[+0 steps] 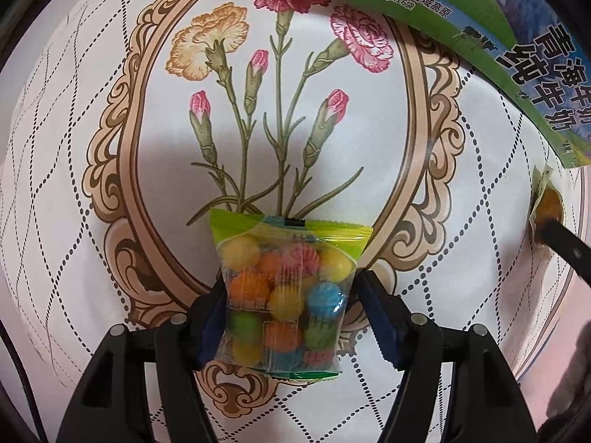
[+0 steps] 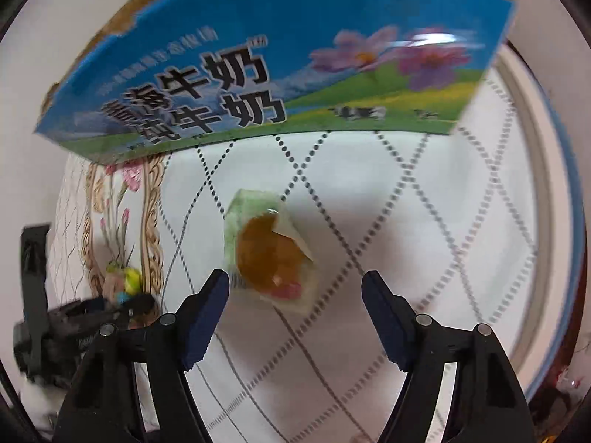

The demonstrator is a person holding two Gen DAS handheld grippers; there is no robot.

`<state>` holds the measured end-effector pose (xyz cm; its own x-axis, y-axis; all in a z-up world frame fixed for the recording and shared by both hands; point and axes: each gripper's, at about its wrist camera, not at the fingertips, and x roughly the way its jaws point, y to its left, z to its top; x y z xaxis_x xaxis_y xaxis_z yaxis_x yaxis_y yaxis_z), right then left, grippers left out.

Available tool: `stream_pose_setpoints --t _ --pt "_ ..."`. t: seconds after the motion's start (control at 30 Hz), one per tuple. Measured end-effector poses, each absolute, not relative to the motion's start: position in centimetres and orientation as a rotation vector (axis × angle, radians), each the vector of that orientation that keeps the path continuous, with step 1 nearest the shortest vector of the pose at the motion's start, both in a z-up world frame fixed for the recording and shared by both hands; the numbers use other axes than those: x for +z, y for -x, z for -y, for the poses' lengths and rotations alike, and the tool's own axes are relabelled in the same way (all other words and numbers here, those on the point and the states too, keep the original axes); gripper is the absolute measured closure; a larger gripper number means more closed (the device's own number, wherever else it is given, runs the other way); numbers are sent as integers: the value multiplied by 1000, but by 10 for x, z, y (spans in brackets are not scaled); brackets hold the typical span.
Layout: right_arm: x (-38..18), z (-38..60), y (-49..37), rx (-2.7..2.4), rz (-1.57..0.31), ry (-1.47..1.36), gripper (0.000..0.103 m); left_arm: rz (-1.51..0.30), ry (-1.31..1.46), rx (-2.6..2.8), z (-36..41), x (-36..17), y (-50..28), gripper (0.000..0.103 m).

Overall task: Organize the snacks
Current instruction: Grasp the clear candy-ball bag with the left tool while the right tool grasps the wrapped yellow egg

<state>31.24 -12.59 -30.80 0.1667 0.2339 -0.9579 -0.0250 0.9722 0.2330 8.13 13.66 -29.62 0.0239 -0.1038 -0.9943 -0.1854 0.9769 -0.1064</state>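
A clear bag of coloured candy balls (image 1: 286, 295) with a green top lies on the flowered tablecloth (image 1: 110, 147), between the fingers of my left gripper (image 1: 286, 317). The jaws stand wide, one on each side of the bag, and I cannot tell if the pads touch it. A small packet with an orange-brown snack (image 2: 271, 254) lies on the cloth just ahead of my right gripper (image 2: 295, 310), which is open and empty. The same packet shows at the right edge of the left wrist view (image 1: 546, 210), with a right finger (image 1: 565, 247) by it. The candy bag shows small in the right wrist view (image 2: 127, 278).
A blue and green milk carton box (image 2: 258, 74) stands at the back, just behind the orange packet; it also shows at the top right of the left wrist view (image 1: 480, 29). The table's blue rim (image 2: 569, 221) curves along the right.
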Motion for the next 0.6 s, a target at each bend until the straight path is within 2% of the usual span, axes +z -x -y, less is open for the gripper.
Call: stream_pose_setpoints --t 0.13,0.2,0.23,0.3,0.33,0.4,0.6 --pt "-318 124 -312 161 -1359 -197 35 -1553 235 64 -138 -295 -81 37" --pt "-315 118 -323 169 -1354 -183 43 -1550 232 68 -137 -296 -81 37" --pt "-318 117 -322 173 -1354 -170 53 -1548 230 71 -137 -295 -81 37" --pt "-320 117 -321 161 -1366 -121 59 -1544 232 81 -137 -295 -80 38" --pt "-322 118 -320 165 -1364 -116 59 -1541 233 90 -137 -293 -78 40" --pt "-319 118 -313 169 -1370 -106 60 -1538 229 101 -136 -289 -74 53" --pt "-311 122 -284 209 -1384 -155 60 -1529 278 51 -126 -273 -68 54"
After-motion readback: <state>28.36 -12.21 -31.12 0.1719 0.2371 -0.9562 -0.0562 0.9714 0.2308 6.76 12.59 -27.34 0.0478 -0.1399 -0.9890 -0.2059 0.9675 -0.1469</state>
